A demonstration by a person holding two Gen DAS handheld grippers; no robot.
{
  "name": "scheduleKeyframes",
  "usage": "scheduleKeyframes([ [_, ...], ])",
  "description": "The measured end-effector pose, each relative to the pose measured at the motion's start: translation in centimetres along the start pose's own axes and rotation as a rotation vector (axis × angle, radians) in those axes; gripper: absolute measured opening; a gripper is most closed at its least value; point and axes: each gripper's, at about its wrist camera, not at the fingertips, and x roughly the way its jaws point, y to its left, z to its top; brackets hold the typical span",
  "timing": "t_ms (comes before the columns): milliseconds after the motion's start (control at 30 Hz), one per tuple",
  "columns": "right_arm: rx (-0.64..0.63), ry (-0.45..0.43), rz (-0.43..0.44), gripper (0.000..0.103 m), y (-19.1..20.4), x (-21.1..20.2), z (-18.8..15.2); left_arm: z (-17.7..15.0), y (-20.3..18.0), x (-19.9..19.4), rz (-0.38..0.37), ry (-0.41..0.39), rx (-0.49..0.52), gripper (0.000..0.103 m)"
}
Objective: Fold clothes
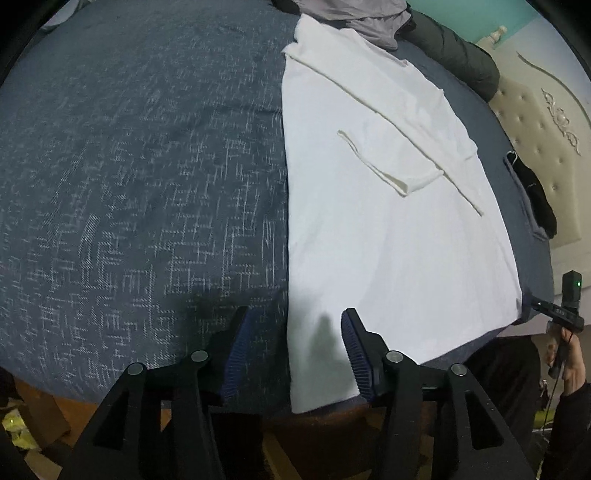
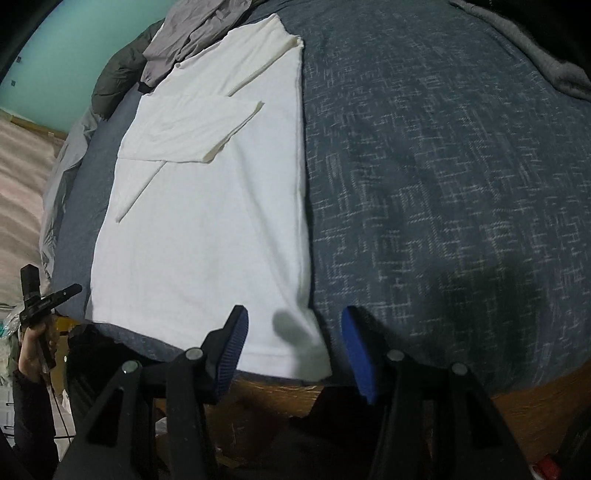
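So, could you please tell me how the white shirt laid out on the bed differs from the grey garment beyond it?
The white shirt lies flat and smooth with its sleeves folded in over its body; the grey garment sits crumpled in a heap. The white shirt reaches the near edge of the bed, by both open grippers; the grey garment lies at the far end, overlapping the shirt's top. Both rest on the dark blue patterned bedspread.

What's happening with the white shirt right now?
Both grippers open, empty. White shirt flat on bed, sleeves folded in. Nothing blocking.
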Motion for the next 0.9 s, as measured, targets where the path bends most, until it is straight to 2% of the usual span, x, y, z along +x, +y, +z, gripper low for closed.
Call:
scheduleKeyframes([
  [267,0.039,0.04,-0.003,0.055,0.0,1.8,0.6,-0.9,0.6,1.8,-0.003,0.065,-0.028,0.059],
  [433,0.045,0.05,0.003,0.061,0.3,2.2,0.6,-1.2,0.7,3.3,-0.043,0.107,-0.05,0.059],
  [733,0.024,0.072,-0.01,0.063,0.7,3.0,0.6,-1.8,-0.6,3.3,-0.037,0.092,0.012,0.059],
  [800,0.004,0.077,-0.025,0.063,1.1,3.1,0.5,-1.9,-0.9,3.3,-0.039,0.094,0.028,0.053],
  [833,-0.009,0.079,-0.034,0.061,1.3,3.2,0.4,-2.0,-1.1,3.3,-0.04,0.098,0.039,0.045],
  [867,-0.022,0.084,-0.041,0.06,1.6,3.3,0.3,-2.0,-1.1,3.3,-0.044,0.099,0.042,0.043],
  [900,-0.037,0.091,-0.048,0.054,1.9,3.4,0.2,-2.0,-1.1,3.2,-0.048,0.1,0.045,0.042],
])
